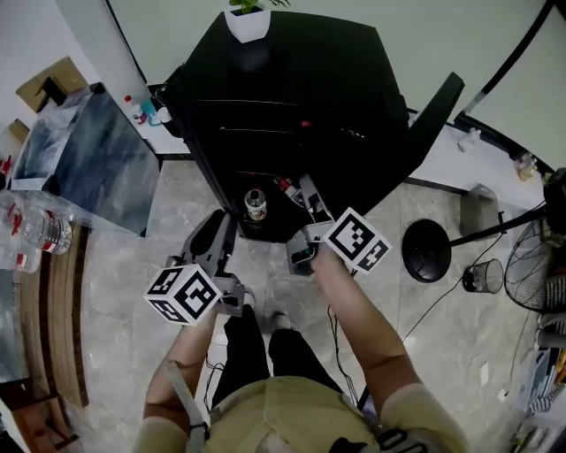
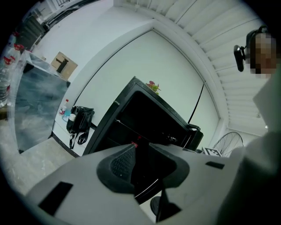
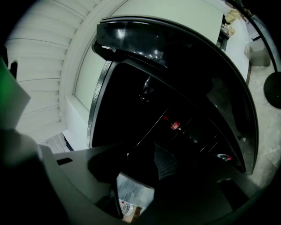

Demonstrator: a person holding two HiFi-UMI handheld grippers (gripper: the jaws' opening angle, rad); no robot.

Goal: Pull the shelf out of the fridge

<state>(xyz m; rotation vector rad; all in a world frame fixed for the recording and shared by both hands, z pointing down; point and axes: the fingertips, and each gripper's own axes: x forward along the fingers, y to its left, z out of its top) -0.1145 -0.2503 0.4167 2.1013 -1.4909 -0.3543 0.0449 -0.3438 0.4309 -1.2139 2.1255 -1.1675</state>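
Black fridge (image 1: 292,80) stands with its door (image 1: 433,111) swung out to the fridge's right, so the front is wide open. The inside is pretty dark. The shelf (image 1: 265,131) sits fully inside the fridge, and only its thin front edge shows as a pale line across the cavity. Down at the fridge's bottom front stands one clear bottle (image 1: 256,205), with a couple of red-capped things next to it that I can't make out. On the fridge's top is a white pot (image 1: 248,22) with a green plant in it.

The right hand-held gripper (image 1: 305,199) is right at the fridge's lower opening, jaws spread with nothing clamped. The left hand-held gripper (image 1: 219,228) hangs just in front of the fridge, left of the bottle, jaws also apart and empty. Bare tiled floor (image 1: 177,195) runs in front of the fridge. A round black stand base (image 1: 426,250) sits off the fridge's door side.
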